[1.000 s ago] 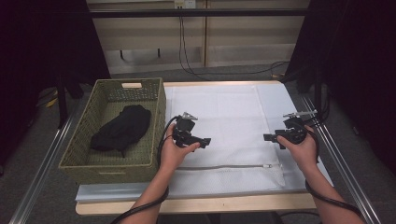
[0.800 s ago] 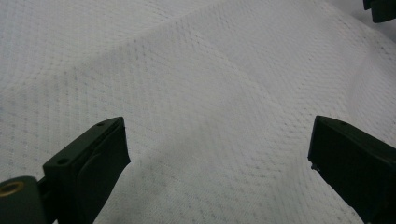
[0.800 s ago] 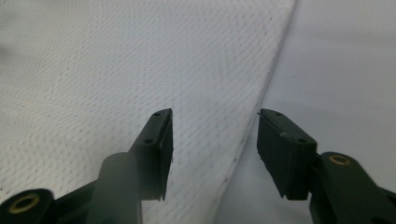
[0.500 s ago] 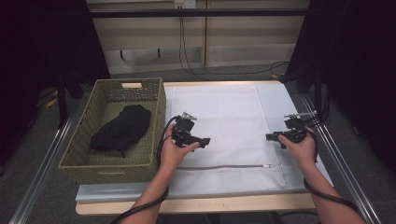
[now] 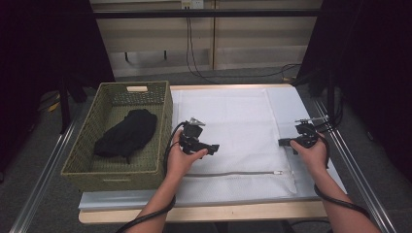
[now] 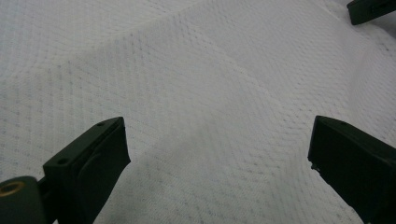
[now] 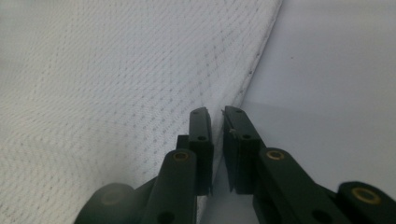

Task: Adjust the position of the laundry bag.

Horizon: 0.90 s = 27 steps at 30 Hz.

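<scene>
- Mesh laundry bag [image 5: 233, 141]: it lies flat on the surface [image 5: 204, 212], white, its zipper [image 5: 238, 173] running along the near edge and apparently closed, the pull at the right end. Spread out like this, its edges are easy to reach from both sides.
- Right tongs [image 5: 284, 142]: they sit at the bag's right edge, above the zipper's end. Their jaws have just been closing; in the right gripper view [image 7: 217, 114] they stand nearly together, with a narrow slit between them, right over the bag's seam. The hem seems to run into that slit, so I judge them clamped on the edge, probably to pin or lift that side.
- Left tongs [image 5: 214, 148]: held low over the bag's left half, near the zipper line, jaws wide apart. In the left gripper view [image 6: 217, 154] only mesh lies between them and nothing is gripped; they look ready to pinch the fabric opposite the right grip.
- Wicker basket [image 5: 80, 162]: it stands just left of the bag, touching the white sheet [image 5: 311, 104] under it, and holds a crumpled black garment [image 5: 126, 133], likely the thing meant for the bag, kept within the left hand's reach.
- Writing: no brand, label or readable text shows on the bag, basket or tongs.
</scene>
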{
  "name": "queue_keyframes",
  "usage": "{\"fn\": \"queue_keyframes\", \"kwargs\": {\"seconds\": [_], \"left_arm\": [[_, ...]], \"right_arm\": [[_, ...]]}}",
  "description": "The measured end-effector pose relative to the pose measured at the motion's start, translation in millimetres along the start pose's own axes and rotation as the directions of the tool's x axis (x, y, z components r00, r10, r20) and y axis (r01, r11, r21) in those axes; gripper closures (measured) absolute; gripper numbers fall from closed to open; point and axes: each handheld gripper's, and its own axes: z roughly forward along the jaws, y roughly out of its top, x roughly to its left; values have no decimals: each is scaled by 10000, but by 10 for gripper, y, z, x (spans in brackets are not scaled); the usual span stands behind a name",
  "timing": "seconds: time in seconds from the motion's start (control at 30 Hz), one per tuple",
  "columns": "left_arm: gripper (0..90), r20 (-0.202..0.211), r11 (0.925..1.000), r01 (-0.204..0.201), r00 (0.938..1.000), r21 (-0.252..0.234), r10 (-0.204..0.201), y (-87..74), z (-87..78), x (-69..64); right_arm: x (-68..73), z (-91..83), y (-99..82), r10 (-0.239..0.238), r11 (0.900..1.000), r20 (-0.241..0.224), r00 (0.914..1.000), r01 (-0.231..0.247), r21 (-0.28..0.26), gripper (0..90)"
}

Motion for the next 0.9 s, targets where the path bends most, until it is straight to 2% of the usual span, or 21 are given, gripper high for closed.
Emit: {"fn": "queue_keyframes", "kwargs": {"seconds": [0.1,0.23,0.7,0.77,0.83,0.9], "left_arm": [[48,-37,10000,49,10000,-44,-49,-1,4,1],[48,14,10000,52,10000,-59,-52,-2,8,-4],[48,55,10000,13,10000,74,-14,-5,17,1],[48,104,9999,128,9999,32,-128,-12,38,-13],[48,119,9998,53,9999,179,-55,-6,43,-18],[48,161,9999,71,9998,71,-72,-4,53,-23]], "right_arm": [[1,4,-5,187,9998,-230,9996,-184,105,896],[0,-5,1,274,9996,-364,9990,-271,72,900],[-59,-63,6,445,9990,-449,9980,-446,-18,900],[-81,-78,1,506,9987,-405,9979,-507,-10,900],[-85,-90,-1,609,9981,-357,9975,-609,-10,900],[-103,-97,-6,567,9984,-379,9977,-569,-47,900]]}}
